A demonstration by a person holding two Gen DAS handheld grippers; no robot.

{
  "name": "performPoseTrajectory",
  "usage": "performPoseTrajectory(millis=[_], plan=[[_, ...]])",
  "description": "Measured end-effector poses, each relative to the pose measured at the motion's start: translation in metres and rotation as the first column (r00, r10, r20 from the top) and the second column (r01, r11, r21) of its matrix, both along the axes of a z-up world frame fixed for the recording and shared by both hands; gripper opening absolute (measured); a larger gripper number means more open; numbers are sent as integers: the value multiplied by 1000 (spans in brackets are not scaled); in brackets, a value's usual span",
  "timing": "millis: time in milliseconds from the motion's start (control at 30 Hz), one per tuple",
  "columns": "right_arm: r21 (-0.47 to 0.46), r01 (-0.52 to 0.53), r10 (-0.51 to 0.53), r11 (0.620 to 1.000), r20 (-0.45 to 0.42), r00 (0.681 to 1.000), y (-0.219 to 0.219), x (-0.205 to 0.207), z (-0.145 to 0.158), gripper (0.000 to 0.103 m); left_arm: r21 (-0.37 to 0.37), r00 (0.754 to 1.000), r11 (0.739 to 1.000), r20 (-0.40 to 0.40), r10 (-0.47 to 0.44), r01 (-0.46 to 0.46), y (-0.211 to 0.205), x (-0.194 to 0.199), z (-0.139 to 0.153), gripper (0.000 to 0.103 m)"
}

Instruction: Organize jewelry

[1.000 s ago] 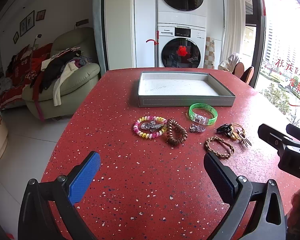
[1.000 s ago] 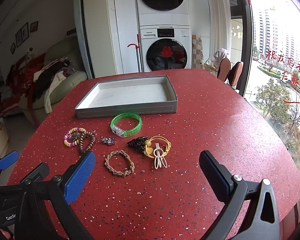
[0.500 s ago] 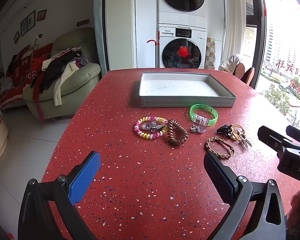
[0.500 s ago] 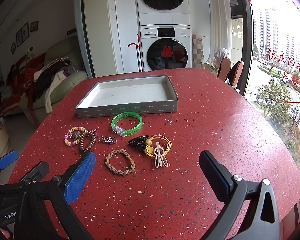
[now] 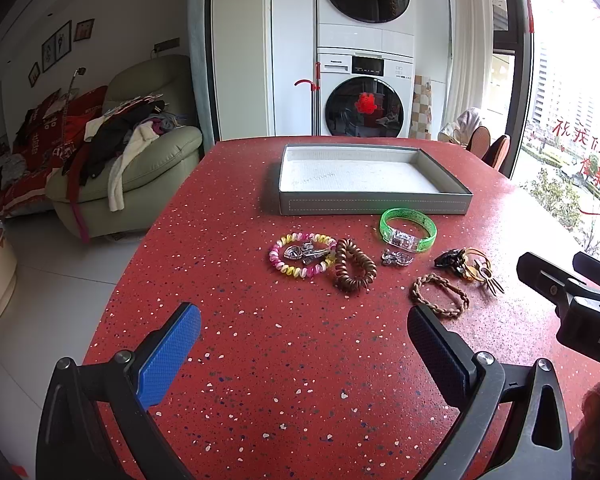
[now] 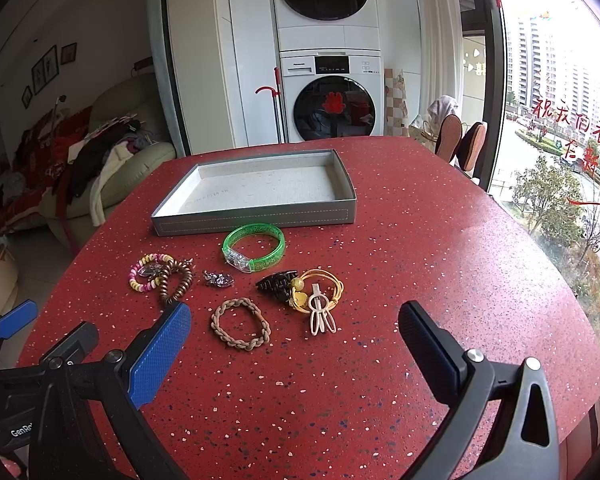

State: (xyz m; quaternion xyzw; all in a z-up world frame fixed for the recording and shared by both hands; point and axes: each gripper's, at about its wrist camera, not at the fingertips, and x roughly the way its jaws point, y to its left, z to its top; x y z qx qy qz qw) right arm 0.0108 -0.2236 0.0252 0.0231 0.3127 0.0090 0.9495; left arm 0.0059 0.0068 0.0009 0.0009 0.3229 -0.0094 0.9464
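left gripper [image 5: 304,332] – fingers wide, empty | right gripper [image 6: 296,330] – same

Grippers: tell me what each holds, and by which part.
Nothing. The left gripper and right gripper are both open above the table.

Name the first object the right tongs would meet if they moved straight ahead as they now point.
Probably the braided brown bracelet, which lies just ahead of the open right tongs, slightly toward their blue finger. The cream hair clip sits nearly as close, so depth leaves some doubt.
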Motion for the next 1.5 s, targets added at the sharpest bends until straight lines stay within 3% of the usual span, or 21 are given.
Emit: performPoseTrajectory(millis=[1200, 1500], plan=[[10, -3, 3, 1000, -11, 1000, -1, 0, 0, 103, 8, 1000, 1000, -13, -5, 6, 2, -1, -4, 103], [16, 23, -22, 1000, -98, 995, -23, 19, -11, 103, -35, 990, 999, -137, -15, 11, 12, 32, -15, 103]])
